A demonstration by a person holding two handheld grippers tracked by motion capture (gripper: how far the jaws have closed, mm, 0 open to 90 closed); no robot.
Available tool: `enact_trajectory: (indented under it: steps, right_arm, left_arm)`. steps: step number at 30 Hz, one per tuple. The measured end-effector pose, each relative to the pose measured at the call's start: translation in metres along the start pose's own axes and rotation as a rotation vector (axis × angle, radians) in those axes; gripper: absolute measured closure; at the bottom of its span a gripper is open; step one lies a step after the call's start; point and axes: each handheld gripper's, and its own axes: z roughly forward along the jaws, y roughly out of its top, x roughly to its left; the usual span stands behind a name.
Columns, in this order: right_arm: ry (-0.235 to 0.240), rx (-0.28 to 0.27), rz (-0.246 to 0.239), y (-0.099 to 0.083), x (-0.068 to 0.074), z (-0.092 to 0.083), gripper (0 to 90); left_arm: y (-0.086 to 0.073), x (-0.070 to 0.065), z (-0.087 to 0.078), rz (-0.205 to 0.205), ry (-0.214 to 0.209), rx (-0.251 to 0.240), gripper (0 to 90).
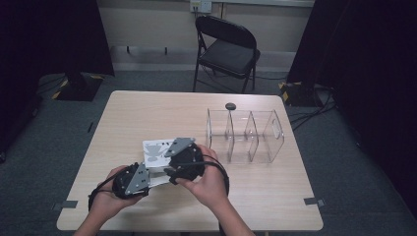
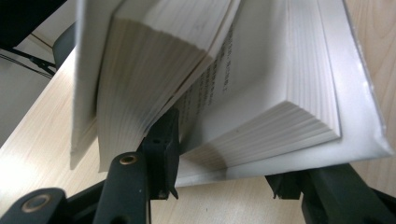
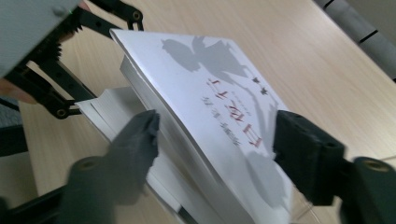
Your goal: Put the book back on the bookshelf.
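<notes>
A white paperback book (image 1: 156, 149) with a grey figure and red title on its cover lies half open near the front left of the table (image 1: 147, 108). My left gripper (image 1: 150, 177) comes at it from the left. In the left gripper view, one finger (image 2: 161, 140) is wedged between the fanned pages. The other finger sits under the back cover, so the left gripper (image 2: 224, 163) is shut on the book's (image 2: 280, 93) lower half. My right gripper (image 3: 219, 140) stands open astride the raised front cover (image 3: 205, 93), and its left finger is blurred.
A clear plastic organiser (image 1: 246, 135) with several compartments stands at the right of the table. A small dark round object (image 1: 230, 105) lies behind it. Beyond the far edge stands a black folding chair (image 1: 226, 46).
</notes>
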Motion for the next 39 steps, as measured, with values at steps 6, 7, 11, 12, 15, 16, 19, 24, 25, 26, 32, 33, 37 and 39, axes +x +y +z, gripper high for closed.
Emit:
enact_trajectory:
  steps: [6,7,11,12,15,16,19,24,25,26,32,33,37,39]
  right_arm:
    - [0.056,-0.002,0.074,-0.033,-0.005,-0.022,23.2]
    - [0.061,-0.022,0.102,-0.04,-0.006,-0.025,22.1]
    - [0.066,-0.013,0.156,-0.071,-0.013,-0.025,17.8]
    - [0.071,0.002,0.163,-0.079,-0.013,-0.023,17.3]
    - [0.095,0.031,0.201,-0.1,-0.015,-0.014,14.9]
    - [0.076,0.041,0.222,-0.106,-0.016,-0.01,15.0]
    - [0.063,0.04,0.264,-0.119,-0.015,0.0,15.0]
    - [0.047,0.083,0.338,-0.153,-0.015,0.021,15.0]
    - [0.038,0.083,0.343,-0.157,-0.016,0.023,15.0]
    - [0.038,0.083,0.343,-0.157,-0.016,0.023,15.0]
    - [0.045,0.102,0.355,-0.178,-0.013,0.031,15.0]
    - [0.04,0.109,0.358,-0.18,-0.013,0.032,15.0]
    - [0.018,0.106,0.359,-0.183,-0.013,0.032,14.5]
    - [0.017,0.103,0.357,-0.184,-0.014,0.032,14.4]
  left_arm:
    - [0.003,0.006,-0.001,-0.036,-0.018,0.003,52.0]
    - [0.004,0.007,-0.002,-0.03,-0.02,0.016,52.2]
    - [0.009,0.011,-0.002,-0.032,-0.029,0.03,53.0]
    - [0.01,0.012,-0.003,-0.03,-0.034,0.037,53.3]
    - [0.011,0.015,-0.003,-0.036,-0.038,0.038,53.9]
    - [0.011,0.016,-0.003,-0.04,-0.038,0.038,54.0]
    - [0.013,0.017,-0.003,-0.048,-0.041,0.042,54.4]
    - [0.02,0.022,-0.009,-0.069,-0.056,0.066,56.7]
    - [0.021,0.024,-0.011,-0.08,-0.058,0.064,57.4]
    - [0.021,0.024,-0.011,-0.08,-0.058,0.064,58.1]
    - [0.026,0.041,-0.027,-0.151,-0.077,0.084,63.6]
    - [0.026,0.043,-0.028,-0.148,-0.077,0.093,64.6]
    - [0.029,0.052,-0.032,-0.157,-0.067,0.125,67.7]
    - [0.03,0.055,-0.032,-0.174,-0.072,0.132,68.5]
